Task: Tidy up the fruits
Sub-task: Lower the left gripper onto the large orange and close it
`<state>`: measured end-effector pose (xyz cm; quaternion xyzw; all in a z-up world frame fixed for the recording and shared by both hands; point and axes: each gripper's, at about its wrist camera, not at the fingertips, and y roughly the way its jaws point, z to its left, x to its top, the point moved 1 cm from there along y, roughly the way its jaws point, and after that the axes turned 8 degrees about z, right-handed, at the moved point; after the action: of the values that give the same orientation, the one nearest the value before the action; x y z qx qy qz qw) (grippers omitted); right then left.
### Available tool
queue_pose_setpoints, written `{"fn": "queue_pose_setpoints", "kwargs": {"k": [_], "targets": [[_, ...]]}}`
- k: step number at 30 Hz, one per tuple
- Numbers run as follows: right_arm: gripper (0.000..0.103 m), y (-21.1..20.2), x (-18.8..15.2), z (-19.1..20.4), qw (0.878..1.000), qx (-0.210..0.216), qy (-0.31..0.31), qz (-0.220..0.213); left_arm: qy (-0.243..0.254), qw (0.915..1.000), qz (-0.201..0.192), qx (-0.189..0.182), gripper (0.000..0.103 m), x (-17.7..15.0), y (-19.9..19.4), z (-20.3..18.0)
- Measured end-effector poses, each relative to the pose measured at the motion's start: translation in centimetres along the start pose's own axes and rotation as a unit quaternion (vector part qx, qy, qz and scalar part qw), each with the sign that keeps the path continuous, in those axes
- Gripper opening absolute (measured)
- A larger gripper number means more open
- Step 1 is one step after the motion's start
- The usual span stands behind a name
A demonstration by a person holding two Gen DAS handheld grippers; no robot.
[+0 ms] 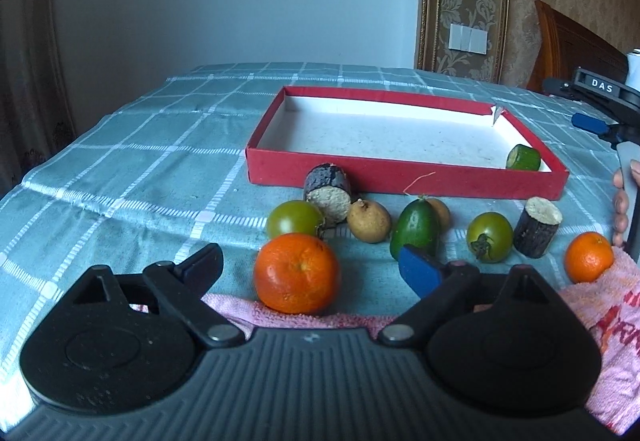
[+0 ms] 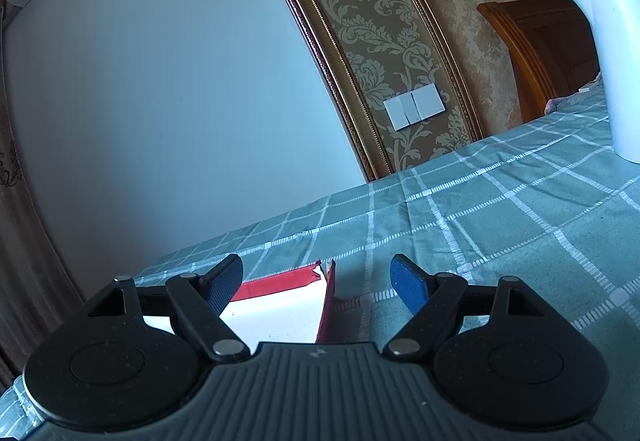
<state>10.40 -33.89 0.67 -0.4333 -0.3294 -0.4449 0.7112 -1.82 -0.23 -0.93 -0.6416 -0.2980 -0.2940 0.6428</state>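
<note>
One orange (image 1: 297,273) lies nearest the left gripper (image 1: 312,265), on the edge of a pink towel (image 1: 304,317) well short of the red box (image 1: 400,177). We judge the step in hand to be picking this orange for transfer to the box, which so far holds only a green cucumber piece (image 1: 523,158) in its near right corner.

To do it well, we centre the fruit between the pads, come in low enough to meet its widest part, and close gently: round, smooth peel can roll out of a skewed pinch. We keep clear of the green tomato (image 1: 295,223) just behind the orange, towards the box.

Left gripper: jaws spread wide, orange between them, pads not pressing on it.

Right gripper (image 2: 316,281): jaws spread, holding nothing, poised over the box's far right corner (image 2: 326,273).
</note>
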Motion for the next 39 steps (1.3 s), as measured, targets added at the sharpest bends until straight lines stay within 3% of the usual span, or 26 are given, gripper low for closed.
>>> {"fn": "queue_pose_setpoints", "kwargs": {"k": [9, 29, 36, 39], "targets": [[0.086, -0.3, -0.1, 0.1, 1.000, -0.002, -0.003, -0.006, -0.008, 0.9990, 0.040, 0.019, 0.094, 0.2, 1.1, 0.1], [0.086, -0.2, -0.1, 0.1, 1.000, -0.003, -0.003, -0.007, 0.000, 0.9989, 0.038, 0.029, 0.090, 0.2, 1.1, -0.5], [0.086, -0.3, -0.2, 0.0, 1.000, -0.005, -0.001, -0.007, 0.001, 0.9991, 0.037, 0.021, 0.064, 0.5, 0.8, -0.3], [0.086, -0.3, -0.1, 0.0, 1.000, -0.005, -0.001, -0.007, -0.001, 0.9992, 0.039, 0.011, 0.045, 0.6, 0.7, 0.0]]}}
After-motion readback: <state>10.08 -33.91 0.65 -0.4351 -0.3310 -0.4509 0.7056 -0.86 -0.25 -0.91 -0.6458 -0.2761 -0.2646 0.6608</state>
